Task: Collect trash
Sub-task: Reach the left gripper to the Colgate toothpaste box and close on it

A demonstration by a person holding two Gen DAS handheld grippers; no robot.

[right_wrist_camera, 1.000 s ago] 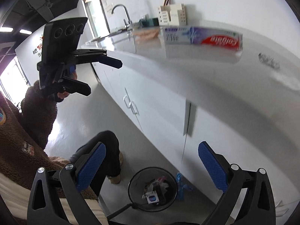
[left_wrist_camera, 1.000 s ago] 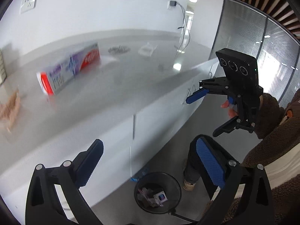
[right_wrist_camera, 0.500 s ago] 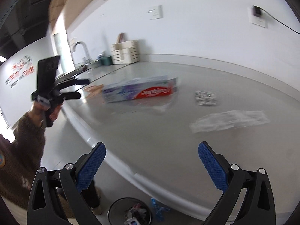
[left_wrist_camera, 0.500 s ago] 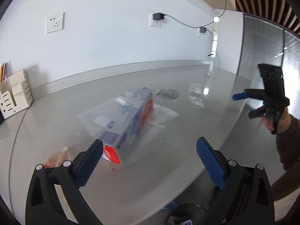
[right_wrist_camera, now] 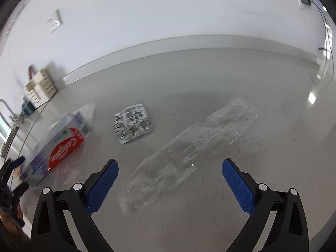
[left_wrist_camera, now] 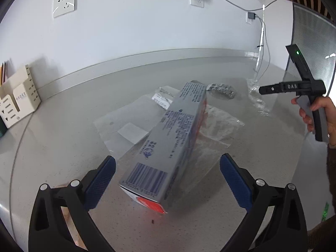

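**A:** While scanning the pale grey speckled countertop (left_wrist_camera: 52,157), start with the biggest piece of trash: a long silver-grey cardboard toothpaste box with a red end (left_wrist_camera: 172,138). Lies flat, barcode end nearest, right between the blue pads of the left gripper (left_wrist_camera: 167,162).

**B:** Spread wide and empty, that gripper, touching nothing. Probably held so far apart in order to straddle the box's full width before pinching its long sides.

**A:** And underneath?

**B:** A large clear plastic sheet with a white label (left_wrist_camera: 130,133), flat on the counter and pinned there by the box. Likely to slide or drag along with it, so better lifted on its own afterwards.

**A:** Now look to the right gripper (right_wrist_camera: 170,165). Likewise parted, holding nothing, hovering over a long crinkled transparent plastic wrapper (right_wrist_camera: 199,142). Lies on a diagonal, near end roughly between the pads.

**B:** Seems lined up for that one, which would explain splitting the work: box for the left, film for the right. Thin, limp and hugging the surface, though, so hard to pinch. Calls for a low approach at a rumpled edge.

**A:** Anything smaller?

**B:** A silver foil blister pack (right_wrist_camera: 132,126), between box and wrapper, apart from both. Untouched, like everything else. Nothing collected yet, judging by how all of it lies on the counter.
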